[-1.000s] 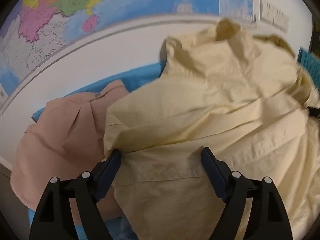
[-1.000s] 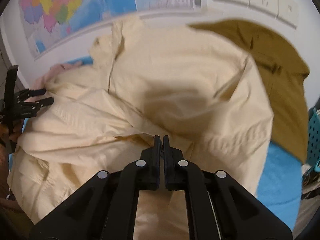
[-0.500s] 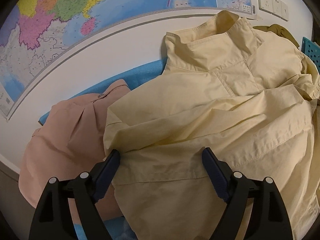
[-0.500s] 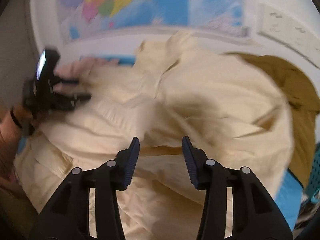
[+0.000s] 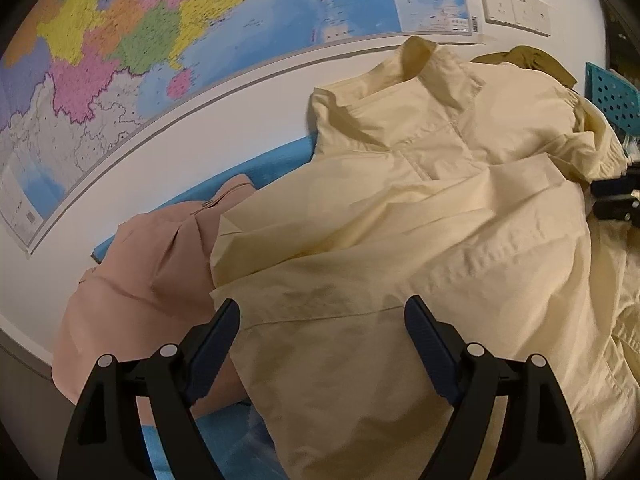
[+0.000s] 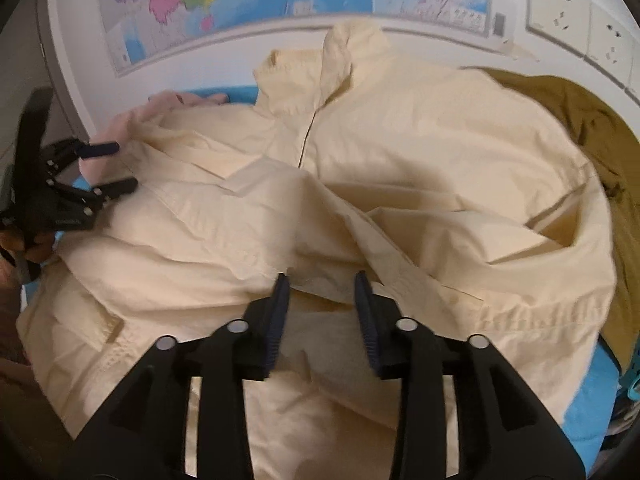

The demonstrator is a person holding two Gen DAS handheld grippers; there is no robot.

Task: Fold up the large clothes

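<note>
A large pale yellow shirt (image 5: 420,220) lies crumpled on the blue surface, collar toward the wall; it fills the right wrist view (image 6: 400,160) too. My left gripper (image 5: 322,312) is open and empty, its jaws straddling the shirt's left hem. It shows at the left of the right wrist view (image 6: 116,168). My right gripper (image 6: 322,284) is open and empty, just above a fold in the shirt's lower middle. Its dark tips show at the right edge of the left wrist view (image 5: 616,196).
A pink garment (image 5: 148,276) lies left of the shirt. An olive garment (image 6: 580,120) lies under its right side. A blue mat (image 5: 264,164) covers the surface. A map (image 5: 160,40) and sockets (image 6: 560,4) hang on the wall behind. A teal basket (image 5: 612,96) stands far right.
My right gripper has opened and let go of the shirt fold it held. The shirt has settled flatter. My left gripper has stayed open at the hem.
</note>
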